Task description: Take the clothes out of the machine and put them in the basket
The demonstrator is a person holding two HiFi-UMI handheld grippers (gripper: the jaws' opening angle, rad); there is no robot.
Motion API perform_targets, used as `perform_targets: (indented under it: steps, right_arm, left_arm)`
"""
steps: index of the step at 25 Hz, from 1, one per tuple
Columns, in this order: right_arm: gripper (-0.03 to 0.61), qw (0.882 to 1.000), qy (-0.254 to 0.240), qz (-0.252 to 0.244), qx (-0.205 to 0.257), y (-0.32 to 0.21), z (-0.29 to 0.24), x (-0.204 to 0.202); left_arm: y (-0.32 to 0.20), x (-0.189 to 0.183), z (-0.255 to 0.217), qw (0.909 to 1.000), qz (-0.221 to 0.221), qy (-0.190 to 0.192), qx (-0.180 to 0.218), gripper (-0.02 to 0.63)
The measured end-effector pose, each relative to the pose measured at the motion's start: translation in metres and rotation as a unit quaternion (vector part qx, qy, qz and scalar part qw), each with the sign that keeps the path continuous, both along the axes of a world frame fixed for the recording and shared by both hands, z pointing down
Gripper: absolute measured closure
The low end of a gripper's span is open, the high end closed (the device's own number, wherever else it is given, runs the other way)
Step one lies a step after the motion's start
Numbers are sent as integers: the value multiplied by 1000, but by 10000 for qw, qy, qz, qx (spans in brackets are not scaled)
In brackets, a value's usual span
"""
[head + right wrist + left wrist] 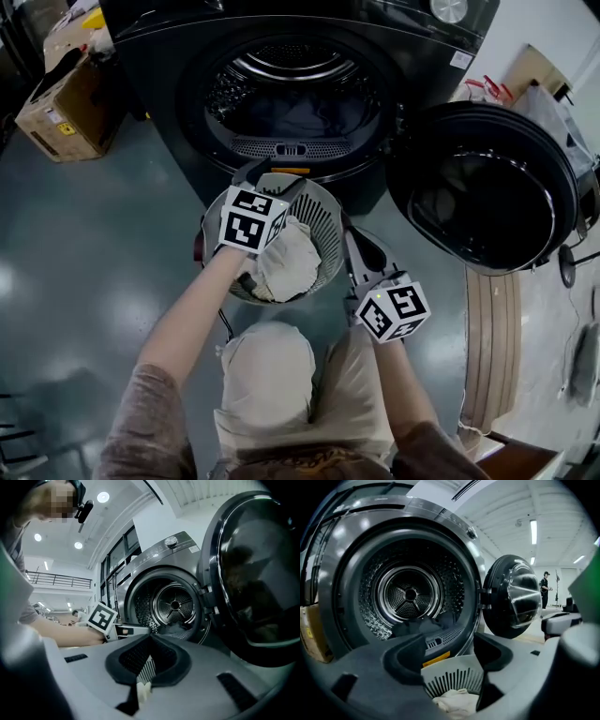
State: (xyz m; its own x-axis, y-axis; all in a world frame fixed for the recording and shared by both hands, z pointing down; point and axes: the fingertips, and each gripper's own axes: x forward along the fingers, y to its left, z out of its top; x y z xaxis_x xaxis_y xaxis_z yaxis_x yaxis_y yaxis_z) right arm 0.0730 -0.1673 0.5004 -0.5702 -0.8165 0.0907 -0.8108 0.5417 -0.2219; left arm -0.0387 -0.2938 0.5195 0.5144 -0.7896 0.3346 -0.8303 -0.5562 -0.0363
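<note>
A dark front-loading machine stands with its door swung out to the right. Dark clothes lie low in the drum. A pale slotted basket sits on the floor in front of it, holding a cream cloth. My left gripper hangs over the basket's far rim, aimed into the drum. It is open, with nothing between its pads; the basket and cloth show below them. My right gripper is beside the basket's right rim, shut, its tips touching.
A cardboard box stands left of the machine. The open door fills the space right of the basket. My knees in cream trousers are just behind the basket. A person stands far off in the room.
</note>
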Motion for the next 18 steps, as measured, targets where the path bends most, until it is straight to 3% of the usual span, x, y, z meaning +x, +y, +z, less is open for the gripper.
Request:
perform_targets:
  steps: [9,15,18]
  right_arm:
    - [581,9999,59,133,-72,-32,11,-8]
    - [581,9996,-58,203,-165,-47,12,-14]
    - [581,9995,-112,229,-166,-53,10,-16]
  left_arm:
    - [-103,21,21,9991,228,-330,131,264]
    - [-166,25,32,9967,306,-736,123,250]
    - [-193,26,36,9924,490,-1127,108,242]
